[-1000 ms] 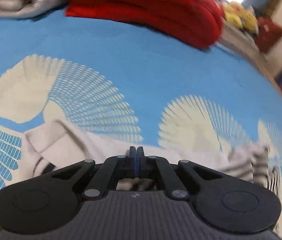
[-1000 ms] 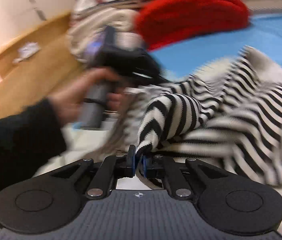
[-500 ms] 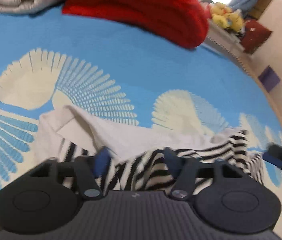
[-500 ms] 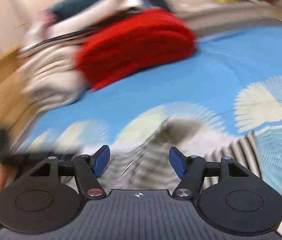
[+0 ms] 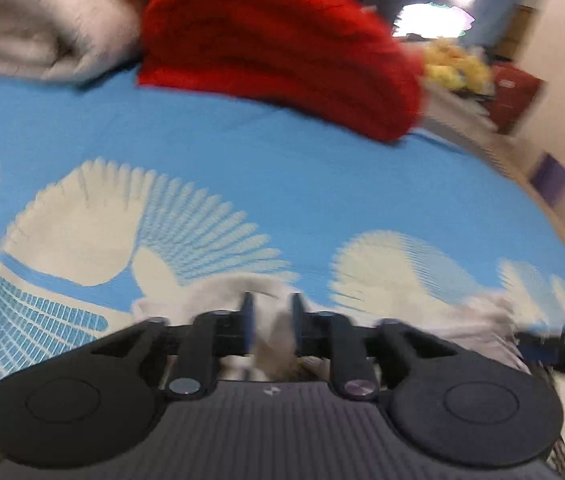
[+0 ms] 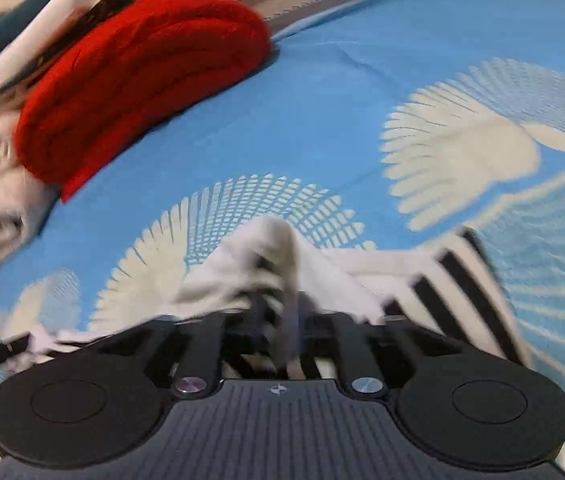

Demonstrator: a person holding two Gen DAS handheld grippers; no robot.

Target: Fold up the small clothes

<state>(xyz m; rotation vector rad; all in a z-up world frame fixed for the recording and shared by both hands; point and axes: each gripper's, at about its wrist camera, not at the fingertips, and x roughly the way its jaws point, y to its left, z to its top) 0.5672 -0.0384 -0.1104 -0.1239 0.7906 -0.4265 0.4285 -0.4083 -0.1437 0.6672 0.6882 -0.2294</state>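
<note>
I've got both grippers down at the near edge of the striped top (image 6: 454, 280) on the blue bed (image 5: 282, 168), left gripper (image 5: 270, 320) part open around a white fold, right gripper (image 6: 278, 320) closing over another, probably regripping for the next fold.

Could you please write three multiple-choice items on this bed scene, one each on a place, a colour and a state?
1. Where does the striped garment lie?
A. On the blue bedspread
B. On a wooden floor
C. On top of the folded red knit

2. What colour is the folded knit at the far side?
A. Green
B. Red
C. Yellow

3. What is between the fingers of the left gripper?
A. Nothing
B. A plastic bottle
C. Pale cloth

Answers: 1 A, it rests on the blue patterned cover; 2 B, the thick folded knit is bright red; 3 C, whitish fabric fills the gap.
</note>
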